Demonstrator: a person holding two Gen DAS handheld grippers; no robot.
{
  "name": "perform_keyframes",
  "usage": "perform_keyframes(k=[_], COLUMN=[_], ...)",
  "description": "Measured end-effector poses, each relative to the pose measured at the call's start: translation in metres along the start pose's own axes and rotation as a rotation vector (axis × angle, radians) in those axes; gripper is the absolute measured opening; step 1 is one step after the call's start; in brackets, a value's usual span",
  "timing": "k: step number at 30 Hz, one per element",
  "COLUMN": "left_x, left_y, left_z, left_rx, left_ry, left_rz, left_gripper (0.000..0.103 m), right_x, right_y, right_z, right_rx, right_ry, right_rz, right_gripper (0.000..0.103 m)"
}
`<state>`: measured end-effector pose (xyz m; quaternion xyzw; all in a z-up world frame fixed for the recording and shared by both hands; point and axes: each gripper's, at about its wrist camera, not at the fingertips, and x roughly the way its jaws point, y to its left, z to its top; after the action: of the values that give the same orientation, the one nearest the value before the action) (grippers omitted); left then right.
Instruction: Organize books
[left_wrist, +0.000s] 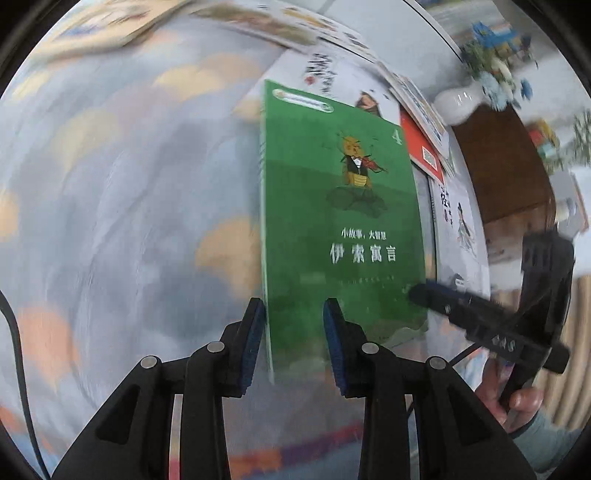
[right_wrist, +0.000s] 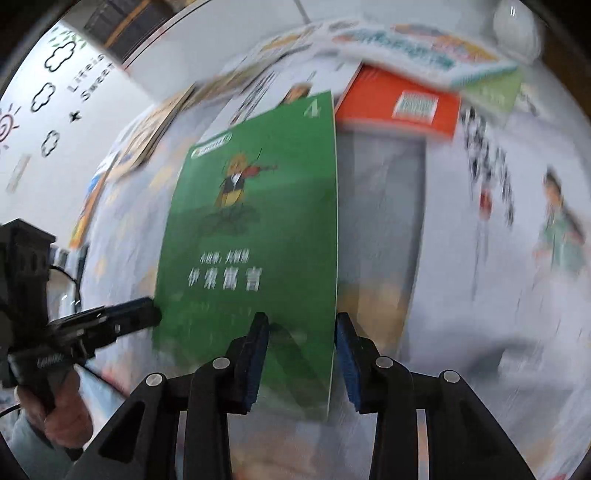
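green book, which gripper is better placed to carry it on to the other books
Hedged: neither alone. The green book hangs between both, the left gripper at its left edge and the right gripper at its right edge. The right edge is nearer the red book.

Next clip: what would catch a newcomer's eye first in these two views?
The bright green paperback with a violin-playing insect on its cover dominates both views, held up at its near edge between the left gripper and the right gripper. Behind it, an orange-red book lies among other scattered picture books on a pastel cloud-patterned cloth.
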<state>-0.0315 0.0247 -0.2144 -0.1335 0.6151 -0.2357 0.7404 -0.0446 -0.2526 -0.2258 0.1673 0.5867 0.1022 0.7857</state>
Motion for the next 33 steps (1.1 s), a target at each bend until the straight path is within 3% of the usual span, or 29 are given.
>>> perform_keyframes(k=[4, 8, 9, 11, 13, 15, 16, 17, 19, 21, 27, 29, 33], left_x=[-0.002, -0.001, -0.003, -0.015, -0.026, -0.024, -0.017, -0.01, 0.006, 0.01, -0.002, -0.006, -0.005], left_y=[0.007, 0.008, 0.012, 0.02, 0.014, 0.003, 0.0, -0.002, -0.011, -0.019, -0.022, -0.017, -0.01], left_z=[-0.017, -0.012, -0.011, -0.012, -0.013, -0.011, -0.01, -0.009, -0.01, -0.013, 0.0, 0.004, 0.01], left_rx=[-0.059, -0.111, -0.145, -0.234, -0.228, -0.205, -0.203, -0.199, -0.169, -0.159, -0.258, -0.308, -0.397], left_ry=[-0.04, -0.055, -0.063, -0.088, -0.121, -0.127, -0.117, -0.1, -0.075, -0.078, -0.106, -0.102, -0.102], left_rz=[0.003, -0.043, -0.113, -0.366, -0.448, -0.385, -0.336, -0.285, -0.189, -0.18, -0.397, -0.494, -0.606], left_gripper=[0.029, 0.029, 0.029, 0.029, 0.029, 0.025, 0.013, 0.009, 0.007, 0.007, 0.007, 0.007, 0.007], right_x=[-0.006, 0.001, 0.001, -0.001, -0.002, -0.001, -0.001, -0.002, -0.002, 0.0, -0.004, -0.014, -0.012], right_y=[-0.006, 0.004, 0.004, -0.008, -0.023, -0.024, -0.023, -0.021, -0.018, -0.018, -0.031, -0.043, -0.063], right_z=[-0.025, -0.018, -0.016, -0.016, -0.018, -0.019, -0.019, -0.02, -0.018, -0.014, -0.015, -0.021, -0.017], right_rx=[0.016, -0.018, -0.013, 0.05, 0.118, 0.124, 0.119, 0.112, 0.101, 0.103, 0.158, 0.213, 0.331], right_ry=[0.006, -0.016, -0.022, -0.021, -0.013, -0.015, -0.014, -0.016, -0.013, -0.013, 0.043, 0.025, 0.001], right_rz=[0.042, 0.021, 0.028, 0.1, 0.176, 0.198, 0.195, 0.187, 0.181, 0.182, 0.26, 0.323, 0.487], right_gripper=[0.036, 0.037, 0.037, 0.037, 0.037, 0.037, 0.037, 0.037, 0.037, 0.037, 0.038, 0.054, 0.059])
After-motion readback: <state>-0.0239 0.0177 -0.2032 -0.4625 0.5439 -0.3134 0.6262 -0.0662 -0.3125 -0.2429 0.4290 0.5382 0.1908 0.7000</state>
